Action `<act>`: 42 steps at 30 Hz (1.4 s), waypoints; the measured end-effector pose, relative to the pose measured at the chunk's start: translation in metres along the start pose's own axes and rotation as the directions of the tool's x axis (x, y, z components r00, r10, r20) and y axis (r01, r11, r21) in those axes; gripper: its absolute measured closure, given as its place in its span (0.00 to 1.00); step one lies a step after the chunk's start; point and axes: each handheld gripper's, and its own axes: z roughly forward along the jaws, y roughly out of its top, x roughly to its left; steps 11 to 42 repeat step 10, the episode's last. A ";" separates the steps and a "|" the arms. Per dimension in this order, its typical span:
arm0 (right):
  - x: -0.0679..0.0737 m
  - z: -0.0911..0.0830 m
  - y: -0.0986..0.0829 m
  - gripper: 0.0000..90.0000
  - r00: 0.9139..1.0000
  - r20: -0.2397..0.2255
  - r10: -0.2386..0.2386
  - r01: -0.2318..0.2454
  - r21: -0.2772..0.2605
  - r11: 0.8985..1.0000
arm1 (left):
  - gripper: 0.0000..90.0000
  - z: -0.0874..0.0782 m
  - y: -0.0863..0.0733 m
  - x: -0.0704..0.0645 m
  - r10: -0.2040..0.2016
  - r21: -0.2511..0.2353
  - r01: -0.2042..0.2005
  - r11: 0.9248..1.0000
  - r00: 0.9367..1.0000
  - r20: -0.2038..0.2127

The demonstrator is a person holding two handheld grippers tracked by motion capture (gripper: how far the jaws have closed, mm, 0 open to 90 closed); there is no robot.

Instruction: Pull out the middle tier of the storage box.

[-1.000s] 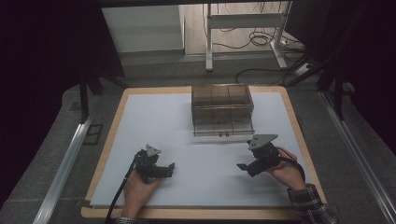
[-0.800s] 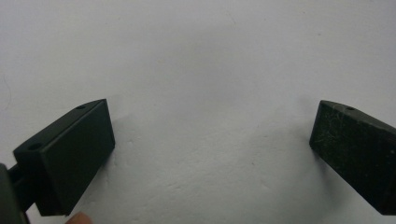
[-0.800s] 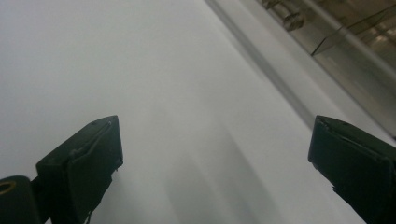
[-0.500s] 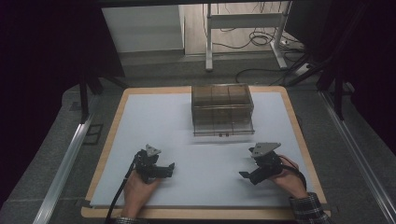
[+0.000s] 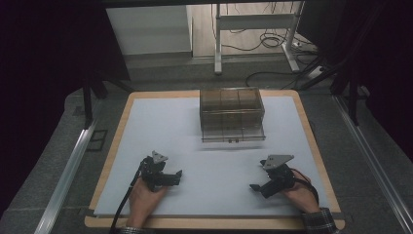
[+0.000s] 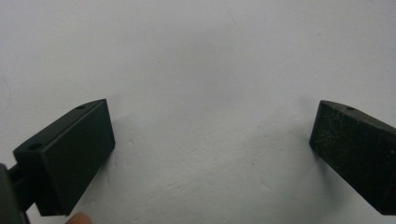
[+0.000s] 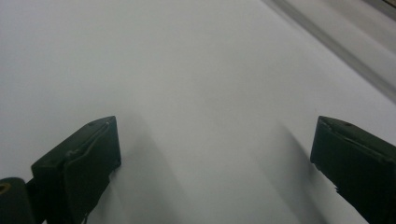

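The left gripper (image 5: 168,176) and right gripper (image 5: 265,185) rest low on the white surface (image 5: 219,161) near its front edge, well apart, each with jaws spread wide and holding nothing; the clear drawer box (image 5: 232,114) stands beyond them, mid-surface, untouched.

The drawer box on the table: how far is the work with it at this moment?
Nothing looks done yet, or it is finished. The drawer box stands at the far middle of the white table, its bottom drawer slightly out. Both the left gripper and the right gripper rest open and empty near the front edge, apart from the box. Any handling remains.
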 end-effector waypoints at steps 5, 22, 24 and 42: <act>-0.002 0.002 0.000 0.01 1.000 -0.020 0.016 -0.015 0.019 1.000 | 0.00 0.000 0.000 0.000 0.000 -0.001 0.000 1.000 1.000 0.001; -0.003 0.003 0.000 0.01 0.999 -0.026 0.026 -0.026 0.023 0.999 | 0.00 0.000 0.000 0.000 0.000 -0.001 0.000 1.000 1.000 0.001; -0.003 0.003 0.000 0.01 0.999 -0.026 0.026 -0.026 0.023 0.999 | 0.00 0.000 0.000 0.000 0.000 -0.001 0.000 1.000 1.000 0.001; -0.003 0.003 0.000 0.01 0.999 -0.026 0.026 -0.026 0.023 0.999 | 0.00 0.000 0.000 0.000 0.000 -0.001 0.000 1.000 1.000 0.001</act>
